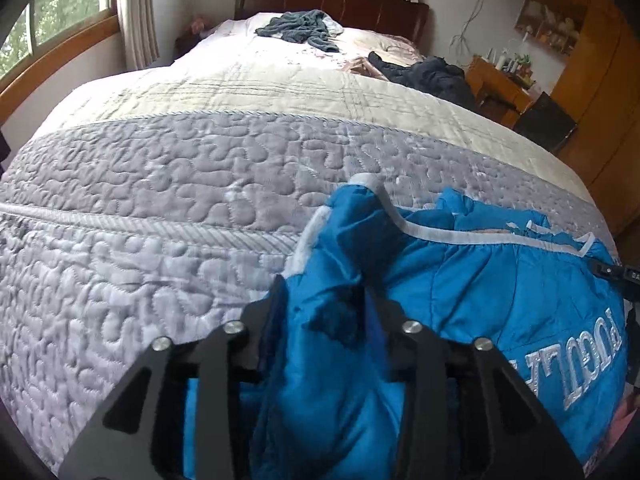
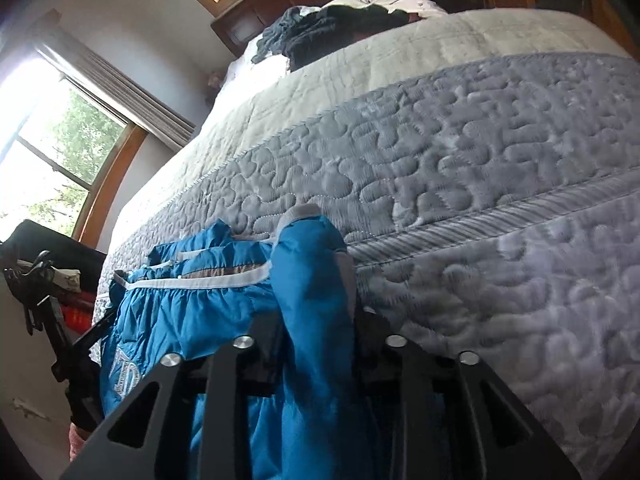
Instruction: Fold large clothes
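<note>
A: Left claw (image 1: 324,320) first. It's clamped on a bunched ridge of the blue jacket (image 1: 480,300), fabric squeezed up between the two fingers.

B: Same on the other side. The right claw (image 2: 320,328) has pinched a blue fold, a sleeve by the look of that pale cuff (image 2: 304,212) poking up past the tips.

A: There's a cuff (image 1: 362,180) sticking up beyond the left claw too. My guess is each claw has an end of the garment so it can be spread wide.

B: That's how I read it. The jacket is bunched at the near edge of the bed (image 2: 480,200), white trim (image 2: 224,278) running across between the two grips, silver lettering on the panel below.

A: It isn't flat yet. It's puffy and slick-looking, so it will likely slump and slide unless it's laid down taut.

B: Further out, the grey quilted band is bare, then the cream quilt (image 1: 240,80). Plenty of room to lay it out.

A: At the far end by the headboard (image 1: 332,4) sits a grey heap (image 1: 300,28) of cloth, and a dark garment (image 1: 424,74) lies off to the far right. Both are well apart from the jacket.

B: So it's early in the fold: gripped, not yet spread.
</note>
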